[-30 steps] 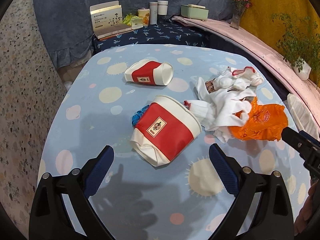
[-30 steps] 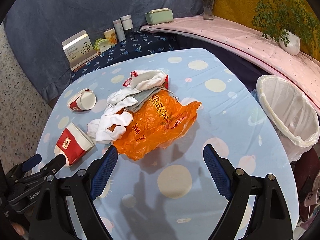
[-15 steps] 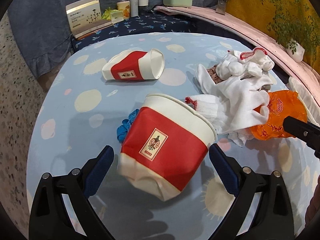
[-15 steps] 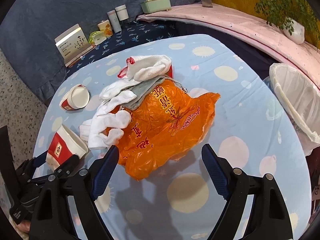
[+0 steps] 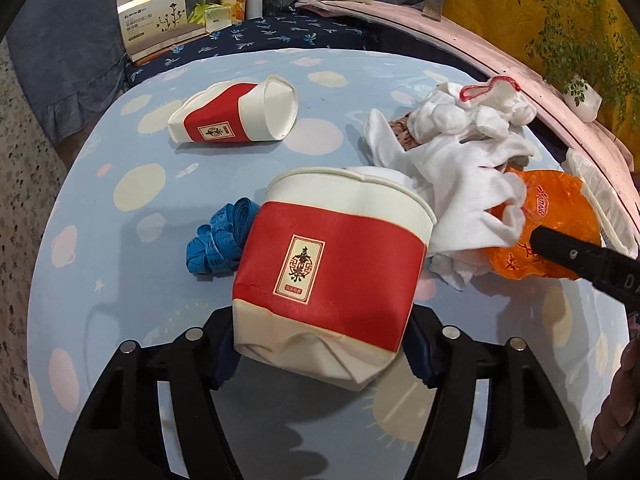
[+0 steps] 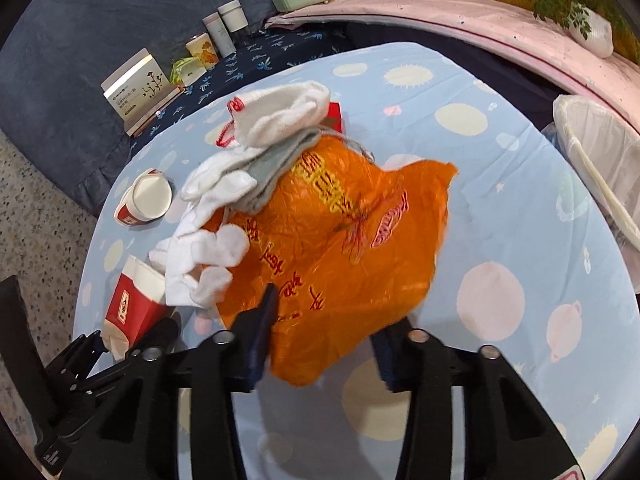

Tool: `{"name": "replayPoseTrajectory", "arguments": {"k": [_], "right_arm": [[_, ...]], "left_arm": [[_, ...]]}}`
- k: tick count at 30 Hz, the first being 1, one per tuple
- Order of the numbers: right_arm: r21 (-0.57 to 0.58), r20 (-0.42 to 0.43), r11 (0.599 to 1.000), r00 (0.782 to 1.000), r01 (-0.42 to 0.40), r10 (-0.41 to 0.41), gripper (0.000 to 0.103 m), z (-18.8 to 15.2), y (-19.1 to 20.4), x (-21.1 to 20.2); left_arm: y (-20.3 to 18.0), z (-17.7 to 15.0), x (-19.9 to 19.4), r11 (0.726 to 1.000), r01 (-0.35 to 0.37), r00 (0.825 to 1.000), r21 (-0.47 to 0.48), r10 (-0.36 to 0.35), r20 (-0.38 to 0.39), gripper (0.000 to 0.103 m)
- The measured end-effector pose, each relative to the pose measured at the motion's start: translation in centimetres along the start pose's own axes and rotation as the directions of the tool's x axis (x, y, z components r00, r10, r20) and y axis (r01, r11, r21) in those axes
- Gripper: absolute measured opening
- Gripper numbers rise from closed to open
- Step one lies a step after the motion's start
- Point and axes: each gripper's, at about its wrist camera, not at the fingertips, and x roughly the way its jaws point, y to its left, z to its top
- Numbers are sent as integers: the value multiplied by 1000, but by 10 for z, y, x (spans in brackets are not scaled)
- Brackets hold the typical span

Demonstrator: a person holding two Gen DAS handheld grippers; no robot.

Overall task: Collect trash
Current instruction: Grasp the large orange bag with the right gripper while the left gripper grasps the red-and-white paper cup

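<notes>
On the spotted blue surface (image 5: pixel 120 184), the left gripper (image 5: pixel 320 350) has its jaws clamped on the crushed base of a red-and-white paper cup (image 5: pixel 332 276), while the right gripper (image 6: pixel 320 334) has its jaws closed against an orange plastic bag (image 6: pixel 340 240) beside white gloves (image 6: pixel 208 248).

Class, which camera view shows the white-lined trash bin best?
The right wrist view: the trash bin stands at the table's right edge, its open rim and liner visible. The left wrist view catches only a sliver of its rim behind the orange bag.
</notes>
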Motion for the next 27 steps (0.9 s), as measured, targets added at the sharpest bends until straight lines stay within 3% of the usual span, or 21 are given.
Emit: {"name": "replayPoseTrajectory", "arguments": {"k": [2, 8, 27], "right_arm": [[-8, 1, 1000, 1000, -3, 3, 25, -3, 0, -2], [-19, 35, 1000, 999, -7, 7, 15, -8, -4, -23], [41, 170, 999, 985, -17, 10, 9, -5, -58, -91]], "left_arm": [[-3, -1, -5, 1000, -1, 1000, -10, 1, 3, 61], [-17, -6, -22, 999, -5, 1000, -36, 6, 19, 61], [-96, 10, -68, 998, 60, 993, 24, -62, 96, 61]]}}
